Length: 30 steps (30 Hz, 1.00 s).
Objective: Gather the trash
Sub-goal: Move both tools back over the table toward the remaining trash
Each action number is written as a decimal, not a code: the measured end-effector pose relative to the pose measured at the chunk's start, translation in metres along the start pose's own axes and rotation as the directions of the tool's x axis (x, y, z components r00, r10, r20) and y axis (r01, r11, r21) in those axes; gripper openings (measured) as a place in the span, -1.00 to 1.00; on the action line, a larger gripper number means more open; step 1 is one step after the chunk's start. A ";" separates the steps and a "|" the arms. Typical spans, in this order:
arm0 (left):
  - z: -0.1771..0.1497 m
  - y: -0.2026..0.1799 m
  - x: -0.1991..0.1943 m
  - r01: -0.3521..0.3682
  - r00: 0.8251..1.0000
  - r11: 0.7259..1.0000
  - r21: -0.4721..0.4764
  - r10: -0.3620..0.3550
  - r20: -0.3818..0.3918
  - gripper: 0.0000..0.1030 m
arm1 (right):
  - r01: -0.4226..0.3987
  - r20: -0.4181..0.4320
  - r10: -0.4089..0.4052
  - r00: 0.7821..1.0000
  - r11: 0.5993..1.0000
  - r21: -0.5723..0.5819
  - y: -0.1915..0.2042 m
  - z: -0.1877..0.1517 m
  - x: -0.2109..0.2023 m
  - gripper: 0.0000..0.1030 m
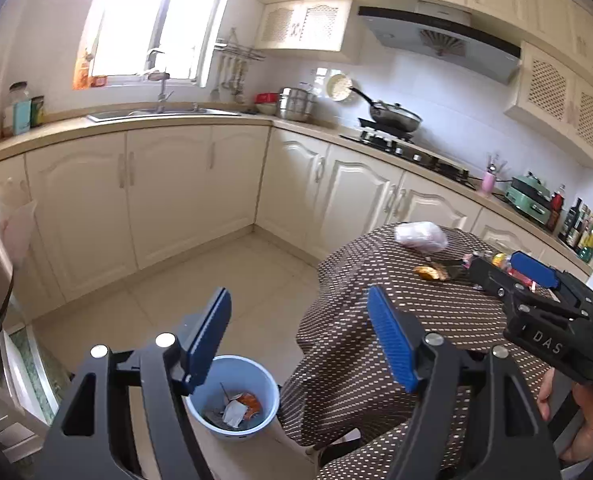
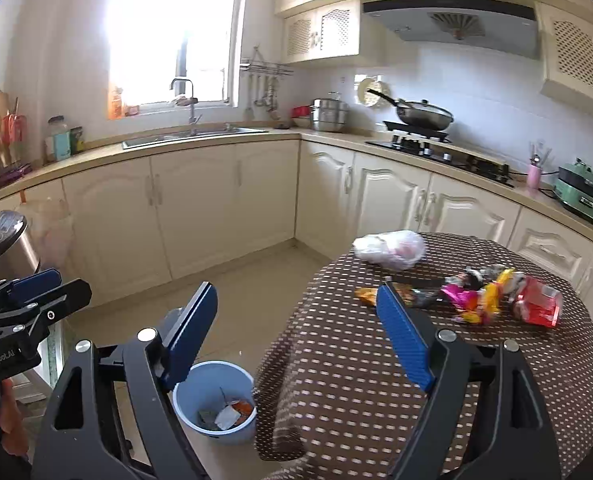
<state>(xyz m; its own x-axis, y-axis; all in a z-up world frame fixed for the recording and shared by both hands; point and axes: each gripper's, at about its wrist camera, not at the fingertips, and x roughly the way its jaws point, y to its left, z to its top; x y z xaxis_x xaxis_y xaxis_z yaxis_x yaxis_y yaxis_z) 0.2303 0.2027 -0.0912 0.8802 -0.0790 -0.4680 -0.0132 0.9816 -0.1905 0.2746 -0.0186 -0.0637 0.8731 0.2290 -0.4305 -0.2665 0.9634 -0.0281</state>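
A round table with a brown dotted cloth (image 2: 376, 360) holds a crumpled white plastic bag (image 2: 392, 249), an orange wrapper (image 2: 364, 295), pink and yellow wrappers (image 2: 476, 300) and a red wrapper (image 2: 538, 304). A blue bin (image 2: 212, 402) on the floor beside the table holds several scraps. My left gripper (image 1: 298, 336) is open and empty above the bin (image 1: 232, 396) and the table edge (image 1: 376, 360). My right gripper (image 2: 296, 332) is open and empty, short of the wrappers. It also shows in the left wrist view (image 1: 536, 280), over the table.
Cream cabinets (image 2: 216, 200) run along the back and right walls, with a sink (image 2: 192, 134), pots (image 2: 328, 116) and a stove with a pan (image 2: 424, 116). A steel pedal bin (image 2: 4, 240) stands at the left. Tiled floor (image 2: 248, 300) lies between table and cabinets.
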 end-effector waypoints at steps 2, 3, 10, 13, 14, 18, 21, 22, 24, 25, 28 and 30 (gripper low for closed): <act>0.001 -0.014 -0.001 0.017 1.000 1.000 0.016 -0.017 0.001 0.35 | 0.017 0.009 -0.017 1.000 1.000 0.009 -0.012 -0.001 -0.008 0.54; 0.001 -0.021 -0.001 0.027 1.000 0.999 0.024 -0.027 0.001 0.37 | 0.024 0.013 -0.025 1.000 1.000 0.015 -0.017 -0.001 -0.011 0.54; 0.003 -0.071 0.001 0.091 0.996 0.994 0.059 -0.090 -0.015 0.50 | 0.062 0.021 -0.064 0.998 0.996 0.069 -0.061 -0.009 -0.030 0.57; 0.001 -0.092 0.005 0.117 0.993 0.991 0.066 -0.115 -0.033 0.50 | 0.080 0.022 -0.083 0.996 0.992 0.096 -0.084 -0.014 -0.039 0.57; 0.001 -0.097 0.006 0.121 0.992 0.990 0.072 -0.118 -0.038 0.50 | 0.085 0.022 -0.088 0.996 0.991 0.101 -0.088 -0.016 -0.041 0.57; -0.001 -0.121 0.011 0.142 0.989 0.985 0.100 -0.137 -0.057 0.50 | 0.108 0.018 -0.111 0.994 0.985 0.136 -0.117 -0.023 -0.049 0.59; -0.001 -0.138 0.017 0.163 0.985 0.980 0.116 -0.155 -0.071 0.51 | 0.126 0.011 -0.130 0.991 0.978 0.166 -0.138 -0.028 -0.054 0.59; -0.002 -0.146 0.021 0.172 0.983 0.977 0.123 -0.162 -0.081 0.51 | 0.137 0.007 -0.140 0.990 0.975 0.174 -0.145 -0.029 -0.055 0.60; -0.002 -0.154 0.028 0.189 0.980 0.973 0.129 -0.178 -0.095 0.52 | 0.155 -0.002 -0.157 0.988 0.970 0.188 -0.159 -0.032 -0.057 0.61; -0.003 -0.159 0.033 0.200 0.977 0.972 0.127 -0.187 -0.106 0.52 | 0.164 -0.005 -0.166 0.986 0.967 0.196 -0.165 -0.034 -0.058 0.61; -0.005 -0.175 0.050 0.236 0.965 0.964 0.120 -0.219 -0.143 0.52 | 0.193 -0.016 -0.194 0.981 0.955 0.226 -0.188 -0.040 -0.061 0.62; -0.006 -0.187 0.066 0.258 0.956 0.959 0.118 -0.236 -0.173 0.52 | 0.218 -0.027 -0.219 0.975 0.944 0.246 -0.204 -0.043 -0.062 0.63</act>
<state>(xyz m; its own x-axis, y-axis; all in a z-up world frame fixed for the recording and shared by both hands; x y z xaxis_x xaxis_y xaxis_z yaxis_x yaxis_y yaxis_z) 0.2880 0.0132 -0.0923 0.7630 -0.3369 -0.5517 0.2702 0.9415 -0.2013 0.2575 -0.2351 -0.0698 0.8988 0.0090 -0.4383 0.0393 0.9941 0.1010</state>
